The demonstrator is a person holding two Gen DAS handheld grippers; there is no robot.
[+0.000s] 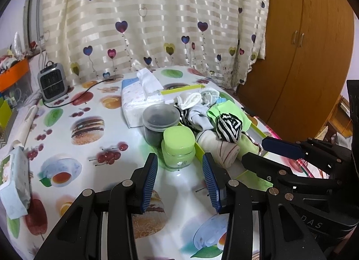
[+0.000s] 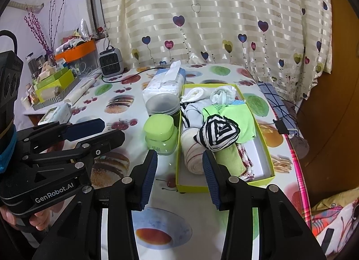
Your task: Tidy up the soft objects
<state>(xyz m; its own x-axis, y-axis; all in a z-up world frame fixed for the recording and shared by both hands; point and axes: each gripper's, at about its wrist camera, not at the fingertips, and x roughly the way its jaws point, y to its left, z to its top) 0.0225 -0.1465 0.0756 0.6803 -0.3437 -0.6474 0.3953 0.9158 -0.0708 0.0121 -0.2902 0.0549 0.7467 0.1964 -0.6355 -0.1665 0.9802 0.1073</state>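
Observation:
A lime-green shallow box on the fruit-print tablecloth holds several soft items. Among them are a black-and-white striped bundle, a cream roll, a green roll, a green cloth and white socks. My right gripper hovers open just in front of the box's near left corner, holding nothing. My left gripper is open and empty too, pointing at a green jar left of the box. From the left wrist, the striped bundle and the right gripper appear to the right.
Beside the green jar stand a lidded clear container and a tissue pack. A small heater with its cord sits at the back left, near cluttered boxes. The table's right edge lies close to the box.

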